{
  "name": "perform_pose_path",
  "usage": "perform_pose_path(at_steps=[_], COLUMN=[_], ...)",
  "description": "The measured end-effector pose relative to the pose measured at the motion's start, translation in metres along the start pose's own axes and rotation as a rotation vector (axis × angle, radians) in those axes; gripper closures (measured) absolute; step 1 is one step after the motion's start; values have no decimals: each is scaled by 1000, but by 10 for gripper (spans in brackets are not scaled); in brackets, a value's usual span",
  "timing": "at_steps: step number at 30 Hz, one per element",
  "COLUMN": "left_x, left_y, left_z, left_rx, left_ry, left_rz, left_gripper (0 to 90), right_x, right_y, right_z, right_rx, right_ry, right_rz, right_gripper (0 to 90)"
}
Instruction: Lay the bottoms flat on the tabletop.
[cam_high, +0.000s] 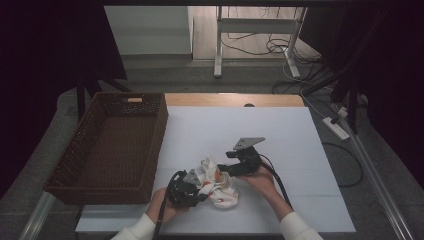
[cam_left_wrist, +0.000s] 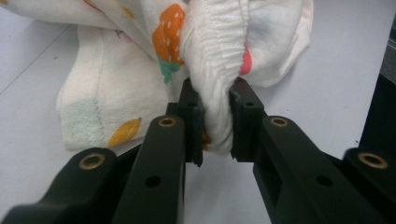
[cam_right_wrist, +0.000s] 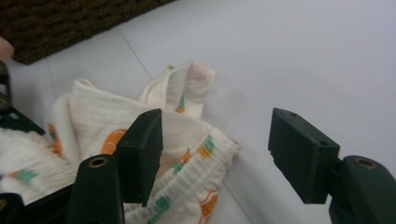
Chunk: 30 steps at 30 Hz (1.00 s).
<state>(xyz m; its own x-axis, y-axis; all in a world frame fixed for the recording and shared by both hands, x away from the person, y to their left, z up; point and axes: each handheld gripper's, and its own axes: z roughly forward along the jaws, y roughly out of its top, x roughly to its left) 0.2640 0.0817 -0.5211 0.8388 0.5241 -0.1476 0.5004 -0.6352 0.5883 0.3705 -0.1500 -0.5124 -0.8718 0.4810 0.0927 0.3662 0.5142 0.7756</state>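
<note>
A small white garment printed with orange and green fruit lies crumpled on the white table near the front edge. My left gripper sits at its left side, shut on the gathered elastic band of the cloth. My right gripper is at the garment's upper right, open. In the right gripper view its left jaw hangs over the cloth and its right jaw over bare table, with nothing pinched between them.
A dark brown wicker basket stands along the table's left side, empty. The white table top stretches away behind and to the right of the garment. A desk frame and cables sit on the floor beyond.
</note>
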Motion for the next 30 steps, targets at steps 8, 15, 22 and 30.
perform_pose_path(at_steps=[8,15,22,30], left_x=[1,1,1,3], left_y=[-1,-1,-1,-2], left_z=[-2,-1,-2,-4], left_rx=[-4,-1,-5,-13], left_ry=[3,2,4,10], left_rz=[-4,-5,-7,-14], left_gripper=[778,778,778,778], right_x=[-7,-7,-2,-8], right_y=[-9,-13,-13,-14], right_z=[11,16,19,11], right_rx=[76,107,135,127], right_ry=[4,23,13,21], right_rz=[-6,-23,-66,-38], right_gripper=[354,381,513,767])
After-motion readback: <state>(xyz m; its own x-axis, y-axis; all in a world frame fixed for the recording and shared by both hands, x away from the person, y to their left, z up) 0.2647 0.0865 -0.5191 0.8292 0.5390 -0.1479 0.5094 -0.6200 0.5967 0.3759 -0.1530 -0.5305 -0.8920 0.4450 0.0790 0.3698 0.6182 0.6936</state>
